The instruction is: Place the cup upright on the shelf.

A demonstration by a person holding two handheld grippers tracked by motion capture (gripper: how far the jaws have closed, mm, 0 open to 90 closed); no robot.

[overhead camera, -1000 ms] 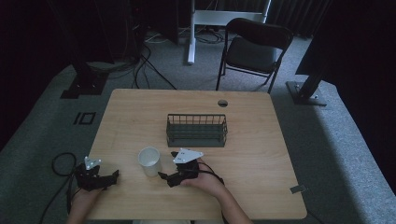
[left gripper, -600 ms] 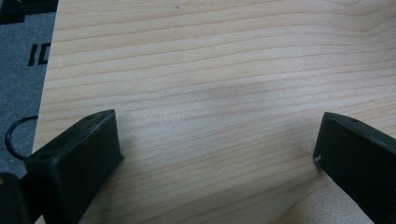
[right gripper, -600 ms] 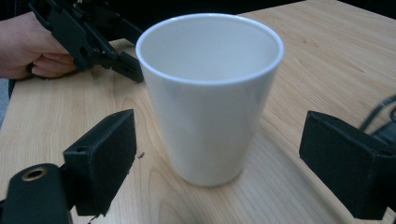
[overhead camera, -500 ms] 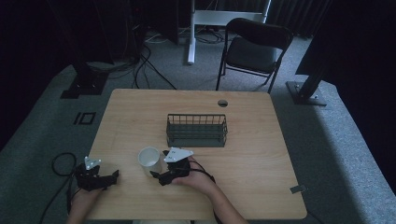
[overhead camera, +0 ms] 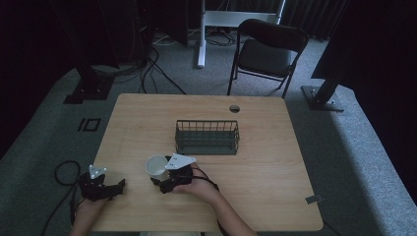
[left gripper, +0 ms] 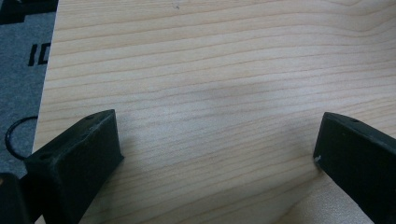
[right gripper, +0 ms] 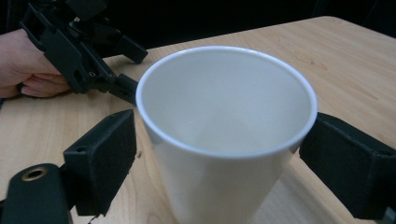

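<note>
**A:** What sits at the far left?

**B:** The left tongs point(overhead camera: 117, 186), held in a hand point(overhead camera: 87, 209) low over the tabletop point(overhead camera: 275, 167) near its front left corner. Their jaws stand wide apart, and between them lies nothing but bare pale wood.

**A:** And to the right of those?

**B:** A white cup point(right gripper: 224, 135), upright and empty, its mouth open to the ceiling. It stands right between the jaws of the right tongs point(right gripper: 224, 172), which sit spread wide, one jaw on each side of the cup wall. Small gaps seem to remain on both sides, so I judge it is not yet gripped.

**A:** How would the cup handle?

**B:** It looks thin-walled, likely paper or light plastic, so probably very light, easy to tip, and easy to crush. The wall is smooth and tapers toward the base, so it could slide downward out of a loose pinch. The safest hold, I think, is gentle, across the upper wall just under the rolled rim, where it is stiffest.

**A:** Anything further right?

**B:** Beyond the right tongs, farther from the person, a dark wire basket point(overhead camera: 207, 137) stands, apart from the cup.
</note>
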